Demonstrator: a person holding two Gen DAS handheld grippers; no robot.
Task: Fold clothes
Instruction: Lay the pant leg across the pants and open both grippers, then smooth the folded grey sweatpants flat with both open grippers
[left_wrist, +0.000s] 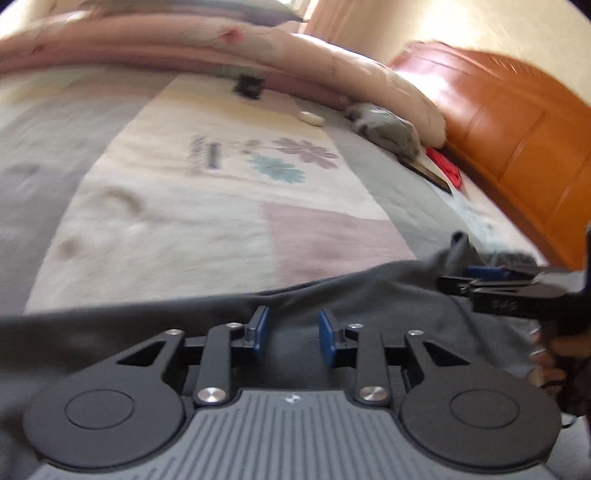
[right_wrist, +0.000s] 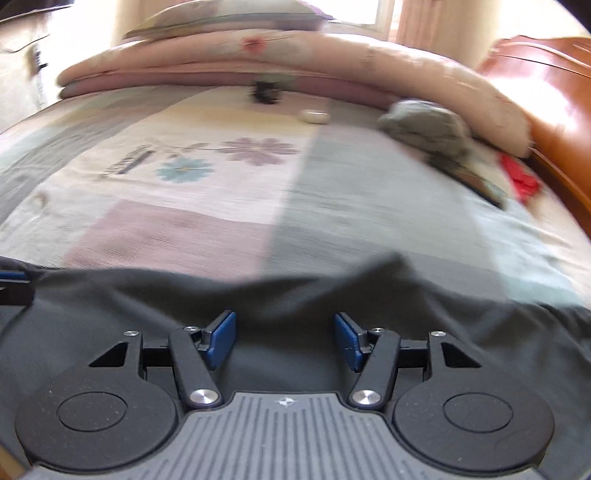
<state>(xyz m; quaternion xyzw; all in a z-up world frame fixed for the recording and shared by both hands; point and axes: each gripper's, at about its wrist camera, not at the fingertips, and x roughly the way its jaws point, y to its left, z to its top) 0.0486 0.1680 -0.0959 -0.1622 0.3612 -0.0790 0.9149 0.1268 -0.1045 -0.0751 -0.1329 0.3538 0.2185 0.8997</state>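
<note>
A dark grey garment (left_wrist: 369, 295) lies spread along the near edge of the bed, its far hem rumpled into a small peak (right_wrist: 391, 262). My left gripper (left_wrist: 293, 330) hovers low over it, its blue pads (left_wrist: 260, 328) apart with only the cloth's flat surface below them. My right gripper (right_wrist: 284, 339) is open wider over the same garment (right_wrist: 295, 295), and nothing is pinched between its jaws. In the left wrist view the right gripper (left_wrist: 454, 282) reaches in from the right, held by a hand (left_wrist: 561, 354). The left gripper's tip (right_wrist: 11, 284) shows at the right wrist view's left edge.
The patchwork flowered bedspread (left_wrist: 221, 206) stretches beyond the garment. A folded pink quilt (right_wrist: 258, 62) lies across the far end, with a crumpled grey cloth (right_wrist: 424, 125), a small white object (right_wrist: 314, 116) and a red item (right_wrist: 522, 181) near it. An orange wooden headboard (left_wrist: 517, 129) borders the right.
</note>
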